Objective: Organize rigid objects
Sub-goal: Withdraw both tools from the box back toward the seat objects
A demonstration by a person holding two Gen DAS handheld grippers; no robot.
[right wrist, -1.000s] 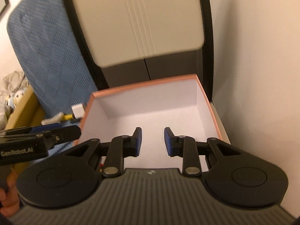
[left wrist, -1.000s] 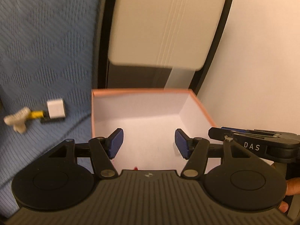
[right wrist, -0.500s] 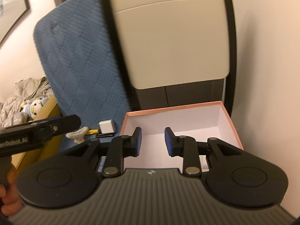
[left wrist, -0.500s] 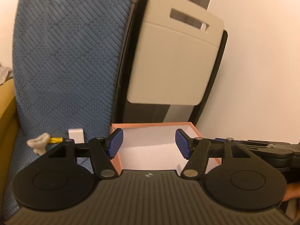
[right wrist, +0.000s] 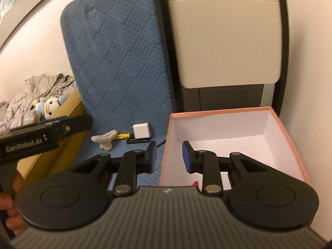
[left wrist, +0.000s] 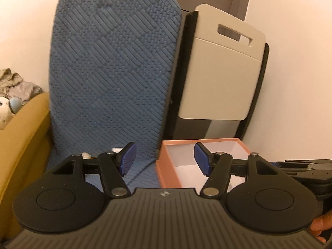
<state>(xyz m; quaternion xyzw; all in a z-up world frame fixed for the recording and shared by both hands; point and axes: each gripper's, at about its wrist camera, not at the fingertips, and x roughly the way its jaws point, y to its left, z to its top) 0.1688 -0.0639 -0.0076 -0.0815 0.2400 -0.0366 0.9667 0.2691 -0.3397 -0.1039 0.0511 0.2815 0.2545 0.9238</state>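
Observation:
An open pink box with a white inside stands on the right; it also shows in the left wrist view. A small red thing lies at its near wall. On the blue mat to its left lie a white charger cube, a yellow piece, a black flat piece and a beige plastic piece. My right gripper is open and empty over the box's left wall. My left gripper is open and empty, above the mat and box edge.
A beige panel in a black frame stands behind the box. A white wall is on the right. A yellow box with clothes and a plush toy is on the left.
Both grippers have pulled back and tilted up from above the box. The mat, panel and loose objects have come into fuller view. Both jaws stay open.

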